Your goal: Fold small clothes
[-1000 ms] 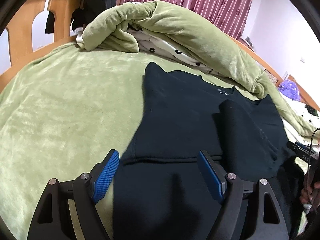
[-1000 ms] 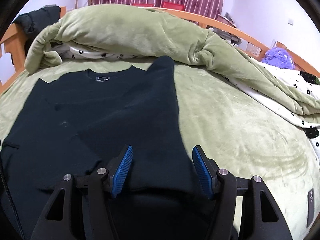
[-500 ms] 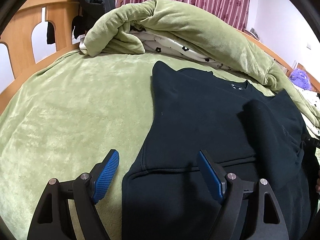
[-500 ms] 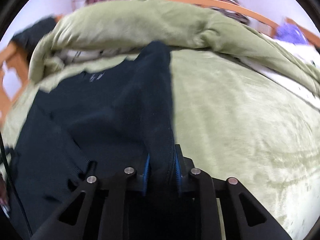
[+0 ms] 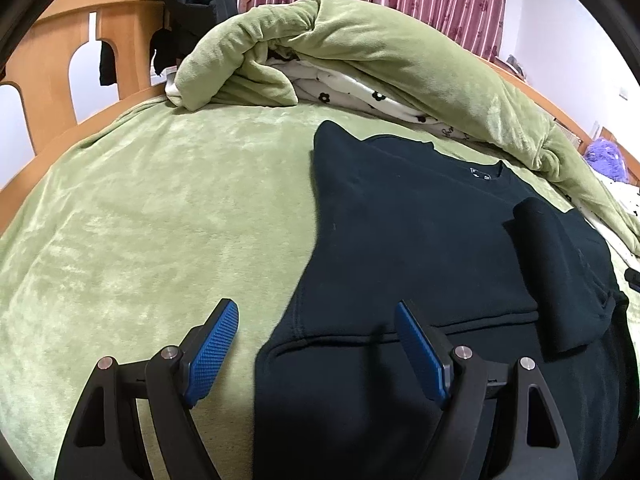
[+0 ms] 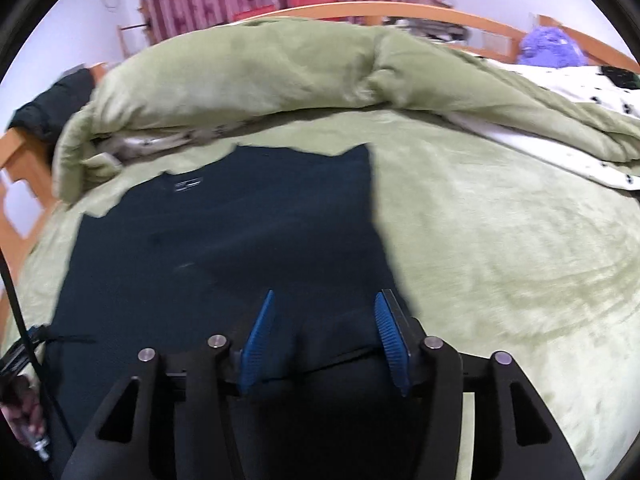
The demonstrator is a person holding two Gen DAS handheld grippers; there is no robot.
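Sweatshirt (image 5: 420, 240), dark and long-sleeved, lies flat on the green fleece blanket (image 5: 140, 220) of the bed, collar toward the rolled-up quilt (image 5: 360, 52), with one sleeve (image 5: 548, 272) already laid back across the body. The left gripper (image 5: 316, 344) hangs spread wide over the hem corner on its side, one pad over bare blanket and the other over dark fabric, pinching nothing. The right gripper (image 6: 324, 336) has just been opening: its jaws stand apart with a raised ridge of sweatshirt fabric between them, and the pads do not press on it as far as the blurred view shows.

To fold well from here, I judge both grippers should take the hem at matching points, each catching both layers at the edge. Lifting evenly toward the collar should keep the tucked sleeve from sliding out. The plush blanket may drag on the cloth, so a clear lift beats a slide.
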